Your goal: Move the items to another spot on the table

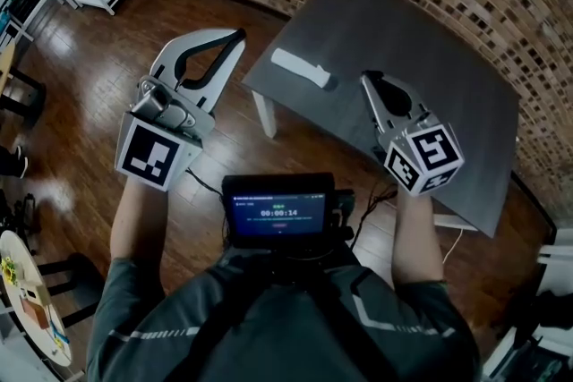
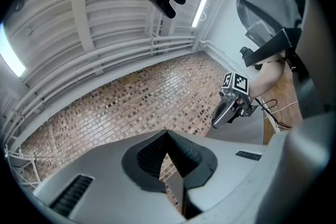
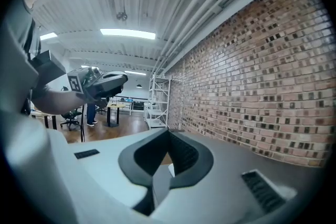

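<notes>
Lying slantwise on the grey surface (image 1: 430,58), white oblong item (image 1: 302,68) sat just left of the right gripper (image 1: 368,79), jaws clenched empty. Left gripper (image 1: 238,37), jaws likewise clenched empty, hung beyond the surface's edge, seemingly the farther.

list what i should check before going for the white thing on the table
1. Target in view: the white item lies alone near the table's left edge. ok
2. Right gripper empty: nothing between its jaws. ok
3. Right gripper ready to grasp: its jaws are shut and must open first. not ok
4. Left gripper out of the way: shut, empty, held over the floor beside the table. ok
5. Room to set the item down: much of the tabletop is bare. ok
6. Best place to grip the item: its shape is too small to read here. cannot tell
</notes>
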A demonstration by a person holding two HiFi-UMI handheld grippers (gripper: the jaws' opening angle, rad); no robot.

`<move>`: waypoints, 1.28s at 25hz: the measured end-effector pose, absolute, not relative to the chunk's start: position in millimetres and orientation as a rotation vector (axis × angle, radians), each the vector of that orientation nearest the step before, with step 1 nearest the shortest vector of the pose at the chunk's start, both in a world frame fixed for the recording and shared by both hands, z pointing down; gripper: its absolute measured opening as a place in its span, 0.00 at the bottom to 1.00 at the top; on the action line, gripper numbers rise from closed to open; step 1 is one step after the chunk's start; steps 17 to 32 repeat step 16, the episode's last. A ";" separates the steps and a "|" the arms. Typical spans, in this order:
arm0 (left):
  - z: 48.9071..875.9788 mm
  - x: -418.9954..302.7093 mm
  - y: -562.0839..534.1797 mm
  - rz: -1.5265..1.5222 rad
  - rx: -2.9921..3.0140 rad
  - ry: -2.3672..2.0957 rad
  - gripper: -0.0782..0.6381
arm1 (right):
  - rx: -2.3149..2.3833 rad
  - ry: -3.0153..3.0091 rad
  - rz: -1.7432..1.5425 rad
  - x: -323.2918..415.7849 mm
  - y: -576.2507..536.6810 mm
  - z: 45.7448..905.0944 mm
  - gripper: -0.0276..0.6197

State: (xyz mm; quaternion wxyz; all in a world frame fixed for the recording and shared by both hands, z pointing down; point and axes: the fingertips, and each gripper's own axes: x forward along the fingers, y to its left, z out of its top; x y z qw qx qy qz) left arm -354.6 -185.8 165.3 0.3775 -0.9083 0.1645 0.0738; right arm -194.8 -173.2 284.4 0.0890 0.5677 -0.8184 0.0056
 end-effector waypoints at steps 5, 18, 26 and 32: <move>163.9 -354.3 -186.1 0.193 -2.314 0.411 0.11 | 1.698 -2.431 0.010 -195.0 -174.3 284.1 0.05; 160.4 -361.3 -180.9 0.217 -2.331 0.412 0.11 | 1.713 -2.428 0.010 -198.9 -170.1 282.5 0.05; 160.4 -361.3 -180.9 0.217 -2.331 0.412 0.11 | 1.713 -2.428 0.010 -198.9 -170.1 282.5 0.05; 160.4 -361.3 -180.9 0.217 -2.331 0.412 0.11 | 1.713 -2.428 0.010 -198.9 -170.1 282.5 0.05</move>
